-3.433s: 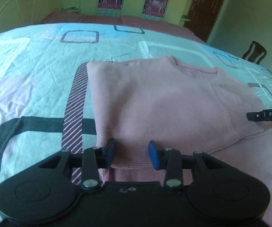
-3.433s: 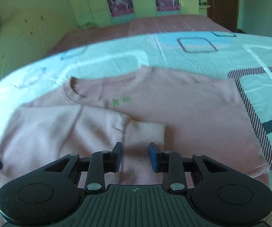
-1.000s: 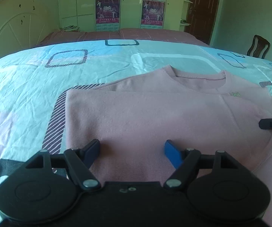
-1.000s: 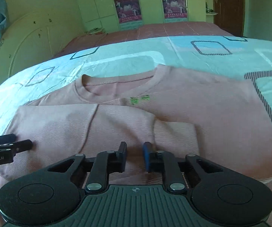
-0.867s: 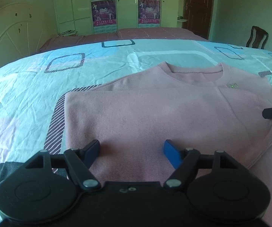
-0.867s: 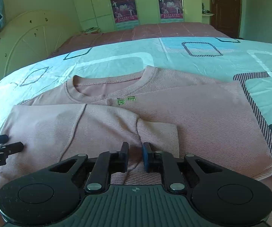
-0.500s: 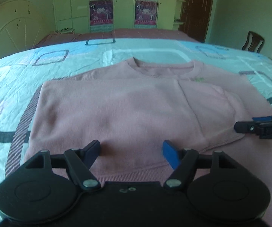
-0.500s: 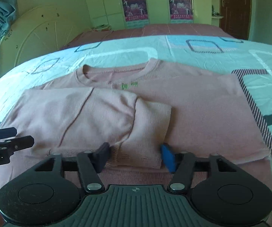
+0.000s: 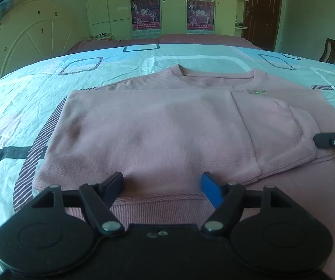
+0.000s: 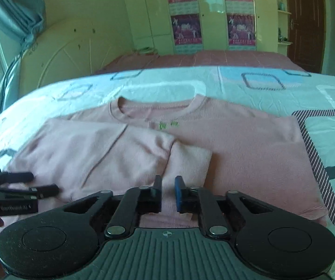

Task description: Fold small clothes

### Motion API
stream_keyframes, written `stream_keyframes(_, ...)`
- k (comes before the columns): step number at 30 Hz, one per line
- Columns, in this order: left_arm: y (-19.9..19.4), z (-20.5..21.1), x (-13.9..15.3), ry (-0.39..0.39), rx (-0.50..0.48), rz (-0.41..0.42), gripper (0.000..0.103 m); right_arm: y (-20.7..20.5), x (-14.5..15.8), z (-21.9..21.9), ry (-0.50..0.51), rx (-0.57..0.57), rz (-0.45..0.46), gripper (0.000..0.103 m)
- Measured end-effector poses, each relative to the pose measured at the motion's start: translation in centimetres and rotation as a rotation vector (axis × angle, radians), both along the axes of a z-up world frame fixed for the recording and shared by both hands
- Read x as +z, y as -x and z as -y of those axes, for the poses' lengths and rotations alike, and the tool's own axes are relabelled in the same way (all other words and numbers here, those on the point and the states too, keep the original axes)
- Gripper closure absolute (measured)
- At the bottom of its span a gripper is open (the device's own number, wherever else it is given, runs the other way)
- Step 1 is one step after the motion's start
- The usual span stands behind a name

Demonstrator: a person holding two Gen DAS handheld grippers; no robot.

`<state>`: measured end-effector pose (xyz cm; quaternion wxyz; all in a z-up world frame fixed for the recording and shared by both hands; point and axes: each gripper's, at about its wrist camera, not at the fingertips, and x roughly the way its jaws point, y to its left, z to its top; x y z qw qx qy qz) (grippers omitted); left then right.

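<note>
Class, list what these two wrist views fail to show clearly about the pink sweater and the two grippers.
- Pink knit sweater: near hem hidden by the left gripper, left wrist view.
- Right gripper: whether its nearly shut pads pinch the folded sleeve, right wrist view; its own fingers hide contact.
- Green chest logo: too small, blurred.

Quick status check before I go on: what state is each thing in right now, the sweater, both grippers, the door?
Sweater: flat on the bed, both sleeves folded across the front, bottom not yet folded up.
Left gripper: open, fingers over the hem, gripping nothing.
Right gripper: fingers have just been closing, now nearly together over the folded sleeve's cuff; whether they pinch cloth is unclear.
Door: closed.
</note>
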<state>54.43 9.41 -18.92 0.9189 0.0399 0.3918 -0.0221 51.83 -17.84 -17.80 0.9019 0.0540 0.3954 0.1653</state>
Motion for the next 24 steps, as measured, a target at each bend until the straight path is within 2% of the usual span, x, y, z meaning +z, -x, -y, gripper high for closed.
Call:
stream_keyframes(9,0.2,-0.2,0.7,-0.014,0.004,-0.012,0.029,0.1,-0.2,0.2,0.027,0.002,-0.008,0.095)
stream_keyframes(13,3.4,-1.6,2.0,-0.036,-0.008,0.042,0.029,3.2,2.4,3.1,0.006,-0.099,0.069,0.095)
stream_keyframes(16,6.5,-4.9,2.6,0.027,0.026,0.058,0.024,5.9,2.8,6.9,-0.008,-0.136,0.025,0.094)
stream_keyframes(17,7.7,-6.4,2.6,0.040,0.055,0.051,0.024,7.0,2.7,8.4,-0.013,-0.164,-0.007,0.090)
stream_keyframes(18,8.9,-8.1,2.6,0.055,0.082,0.040,0.024,8.2,2.6,9.9,-0.017,-0.200,-0.029,0.065)
stream_keyframes(19,10.3,-9.7,2.5,0.083,0.092,0.030,0.027,9.7,2.6,11.4,-0.019,-0.238,-0.034,0.040)
stream_keyframes(20,11.5,-11.2,2.4,0.098,0.112,0.014,0.036,11.5,2.7,12.9,-0.020,-0.261,-0.035,0.038)
stream_keyframes(21,12.9,-12.7,2.3,0.107,0.132,0.000,0.054,13.0,2.6,14.0,-0.014,-0.270,-0.051,0.038)
stream_keyframes(22,14.3,-14.1,2.2,0.123,0.143,-0.015,0.083,14.5,2.6,15.2,-0.020,-0.280,-0.074,0.039)
stream_keyframes(23,15.8,-15.3,2.3,0.159,0.146,-0.014,0.085,16.1,2.6,16.2,-0.041,-0.293,-0.089,0.039)
stream_keyframes(24,17.2,-16.3,2.4,0.185,0.158,-0.018,0.086,17.4,2.5,17.1,-0.063,-0.310,-0.104,0.047)
